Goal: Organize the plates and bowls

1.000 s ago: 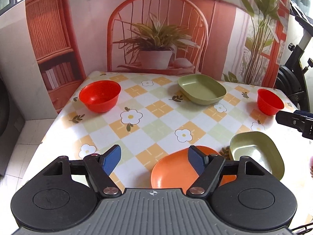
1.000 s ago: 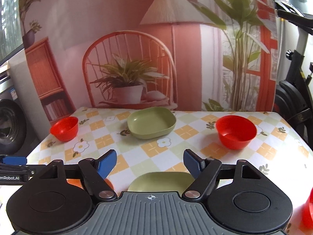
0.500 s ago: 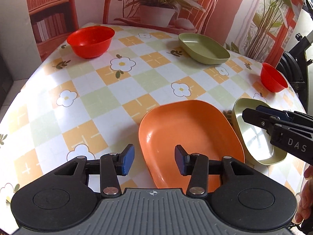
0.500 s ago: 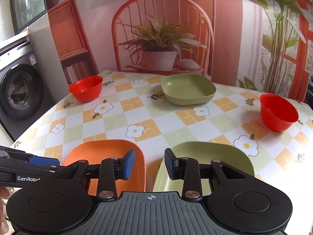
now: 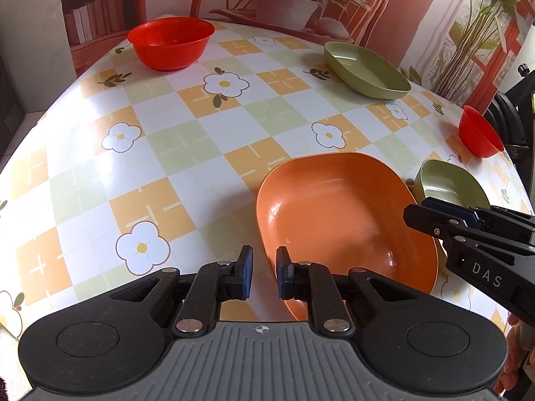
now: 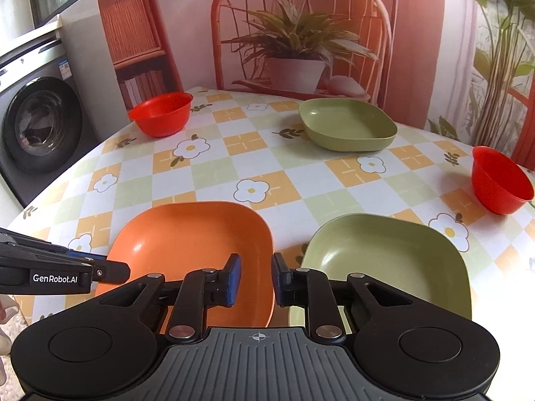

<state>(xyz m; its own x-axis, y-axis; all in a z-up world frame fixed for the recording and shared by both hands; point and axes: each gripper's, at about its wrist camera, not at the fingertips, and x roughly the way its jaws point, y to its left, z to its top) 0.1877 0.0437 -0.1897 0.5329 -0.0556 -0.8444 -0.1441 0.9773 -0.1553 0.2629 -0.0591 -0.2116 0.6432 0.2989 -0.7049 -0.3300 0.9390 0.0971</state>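
the left gripper (image 5: 264, 275) is held low over the table (image 5: 187, 153), its fingers narrowed to a small gap around the near-left rim of the orange plate (image 5: 344, 227), not yet clamped. the right gripper (image 6: 255, 279), likewise slightly parted, is poised between that plate and the near green plate (image 6: 388, 264). farther off, a green plate (image 6: 347, 125) and two red bowls (image 6: 162, 113) are seen.

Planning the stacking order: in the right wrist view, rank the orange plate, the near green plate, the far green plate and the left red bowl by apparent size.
1. orange plate and near green plate: alike, unranked.
2. far green plate: smaller-looking, though distance may explain that.
3. left red bowl: smallest.
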